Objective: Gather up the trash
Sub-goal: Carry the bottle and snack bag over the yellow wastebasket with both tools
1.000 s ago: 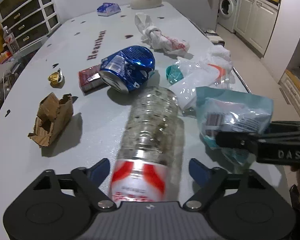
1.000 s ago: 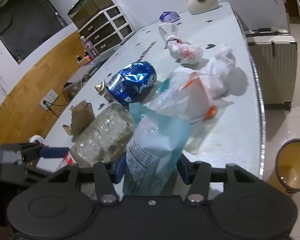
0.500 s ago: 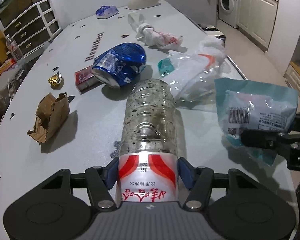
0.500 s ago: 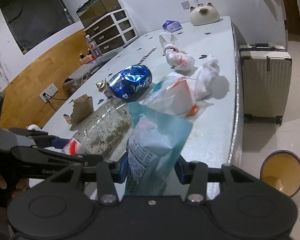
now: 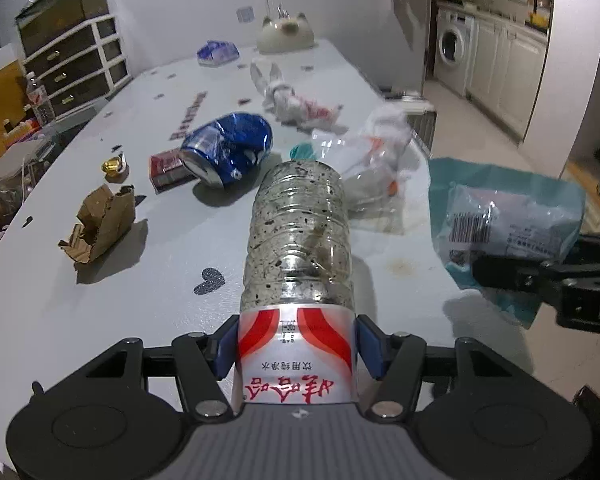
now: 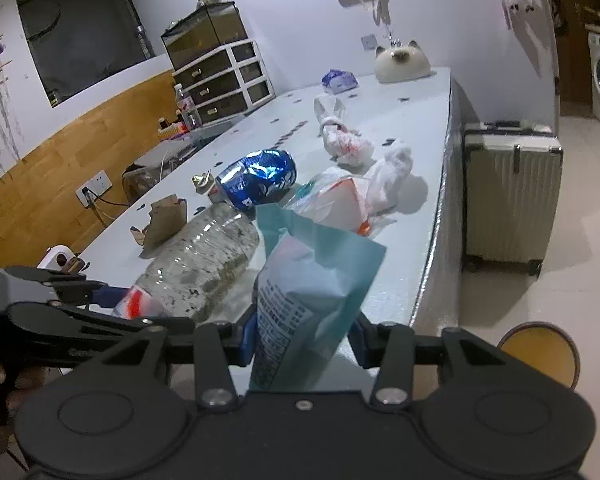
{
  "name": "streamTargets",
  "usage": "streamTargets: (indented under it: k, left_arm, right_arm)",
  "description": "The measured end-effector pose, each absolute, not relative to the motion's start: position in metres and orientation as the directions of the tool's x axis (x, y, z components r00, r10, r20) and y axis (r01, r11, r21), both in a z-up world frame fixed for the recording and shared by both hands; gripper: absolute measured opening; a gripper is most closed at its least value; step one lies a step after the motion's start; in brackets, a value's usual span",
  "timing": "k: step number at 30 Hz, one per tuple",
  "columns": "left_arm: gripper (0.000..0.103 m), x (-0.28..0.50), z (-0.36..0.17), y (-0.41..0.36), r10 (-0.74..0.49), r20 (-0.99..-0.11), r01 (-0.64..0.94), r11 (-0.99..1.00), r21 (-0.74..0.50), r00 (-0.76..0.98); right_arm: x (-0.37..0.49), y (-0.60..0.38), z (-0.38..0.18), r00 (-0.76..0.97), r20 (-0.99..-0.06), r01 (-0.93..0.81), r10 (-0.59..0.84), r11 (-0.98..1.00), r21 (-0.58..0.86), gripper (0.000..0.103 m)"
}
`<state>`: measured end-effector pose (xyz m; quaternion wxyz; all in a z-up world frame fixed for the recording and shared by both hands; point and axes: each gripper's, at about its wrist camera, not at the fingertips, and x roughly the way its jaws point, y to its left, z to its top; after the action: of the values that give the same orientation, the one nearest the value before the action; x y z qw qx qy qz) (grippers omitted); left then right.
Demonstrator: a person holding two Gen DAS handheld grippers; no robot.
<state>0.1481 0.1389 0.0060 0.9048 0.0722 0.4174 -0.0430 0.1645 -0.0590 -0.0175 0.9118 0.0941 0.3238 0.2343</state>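
My left gripper (image 5: 296,354) is clamped on a plastic bottle (image 5: 298,240): both blue pads press the red and white label near the bottle's neck end, and the clear, speckled body sticks out ahead of me above the table (image 5: 140,288). From the right wrist view the same bottle (image 6: 204,268) juts in from the left, tilted, with the left gripper (image 6: 112,296) dark at the frame's edge.

My right gripper (image 6: 302,344) has a teal snack bag (image 6: 308,284) between its pads, squeezed at the lower part, and the rest of the bag stands up and leans right. In the left wrist view that bag (image 5: 508,220) hangs off the table's right edge, barcode side showing, pinched by the black fingers (image 5: 512,276).

The rest of the litter lies on the table. A crushed blue can (image 5: 228,152) lies on its side beyond the bottle, touching a small red box (image 5: 164,166). Left of those sit a gold foil scrap (image 5: 114,165) and a torn piece of brown cardboard (image 5: 100,224). Right of the can there is a heap of clear and white plastic bags (image 5: 376,156), and farther back a knotted white bag with red print (image 5: 296,100). A yellow bin (image 6: 540,354) stands on the floor near the table's corner.
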Motion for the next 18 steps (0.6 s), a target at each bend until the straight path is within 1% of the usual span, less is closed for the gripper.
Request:
streamTargets:
  k: [7,12,18]
  left_arm:
    - [0.060,0.120,0.030,0.123,-0.048,-0.667,0.110,0.993,0.051,0.743]
    - [0.060,0.112,0.041,0.096,-0.109,-0.613,0.149,0.989,0.015,0.782]
    - [0.060,0.112,0.042,0.050,-0.187,-0.577,0.216,0.976,-0.019,0.795]
  right_arm:
    - [0.142,-0.082,-0.003,0.742,-0.493,-0.352,0.455,0.890,0.291,0.045]
    - [0.129,-0.112,0.007,0.790,-0.457,-0.311,0.409,0.909,0.276,0.045]
    - [0.116,-0.156,0.009,0.845,-0.431,-0.222,0.316,0.941,0.255,0.045]
